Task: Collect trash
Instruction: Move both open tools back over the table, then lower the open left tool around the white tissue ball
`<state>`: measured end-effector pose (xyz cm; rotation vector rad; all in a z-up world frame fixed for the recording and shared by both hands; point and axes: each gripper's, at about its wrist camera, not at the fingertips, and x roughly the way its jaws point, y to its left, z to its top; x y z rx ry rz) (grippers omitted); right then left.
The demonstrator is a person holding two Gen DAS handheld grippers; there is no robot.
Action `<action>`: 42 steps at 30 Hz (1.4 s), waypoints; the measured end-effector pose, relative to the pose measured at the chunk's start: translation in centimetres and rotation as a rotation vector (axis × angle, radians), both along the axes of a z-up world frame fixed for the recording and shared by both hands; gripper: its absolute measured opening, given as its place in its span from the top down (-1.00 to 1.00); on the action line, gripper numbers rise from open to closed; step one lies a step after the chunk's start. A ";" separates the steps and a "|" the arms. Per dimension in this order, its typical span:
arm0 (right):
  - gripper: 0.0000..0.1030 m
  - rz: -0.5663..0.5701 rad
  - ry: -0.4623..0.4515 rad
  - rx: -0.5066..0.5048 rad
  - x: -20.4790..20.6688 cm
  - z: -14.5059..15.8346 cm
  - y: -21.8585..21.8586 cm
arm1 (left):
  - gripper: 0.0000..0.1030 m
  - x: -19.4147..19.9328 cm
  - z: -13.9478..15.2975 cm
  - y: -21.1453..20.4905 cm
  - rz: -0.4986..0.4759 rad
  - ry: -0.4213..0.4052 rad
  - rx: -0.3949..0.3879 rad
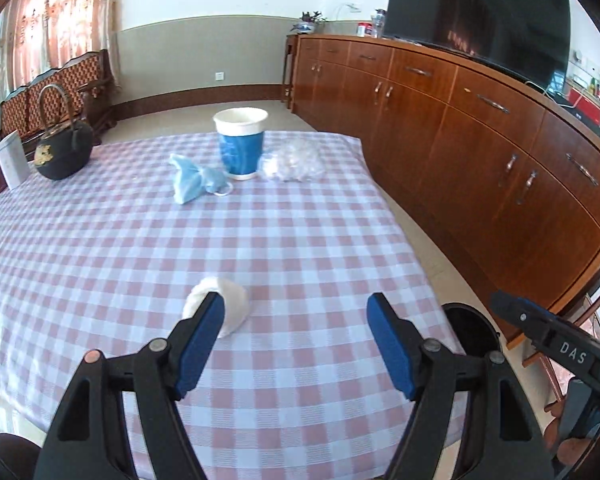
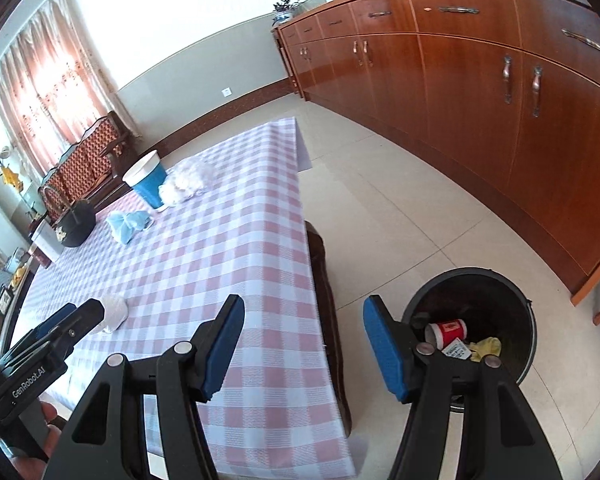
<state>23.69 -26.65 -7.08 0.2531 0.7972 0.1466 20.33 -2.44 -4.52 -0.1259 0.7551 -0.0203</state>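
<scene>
Both tongs, left gripper (image 1: pixel 296 344) and right gripper (image 2: pixel 304 346), stand spread and empty; next pickup pending: close on white wad (image 1: pixel 220 308); transfer to bin (image 2: pixel 500 292).

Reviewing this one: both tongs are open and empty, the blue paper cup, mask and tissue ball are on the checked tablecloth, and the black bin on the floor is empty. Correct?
Not quite. The black bin is not empty: the right wrist view shows a red cup and yellow scraps inside. The rest holds: left tongs and right tongs open and empty.
</scene>
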 end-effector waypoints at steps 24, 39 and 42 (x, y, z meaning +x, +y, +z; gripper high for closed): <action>-0.24 0.146 0.038 -0.003 2.6 -1.4 8.0 | -0.45 1.2 -4.4 5.2 0.099 0.077 0.012; -0.25 0.172 0.046 -0.007 4.4 -1.6 9.8 | 0.23 3.1 -4.9 5.3 0.071 0.072 -0.009; -0.25 0.175 0.047 -0.009 5.1 -1.6 10.3 | 0.24 3.8 -4.8 5.8 0.076 0.069 -0.027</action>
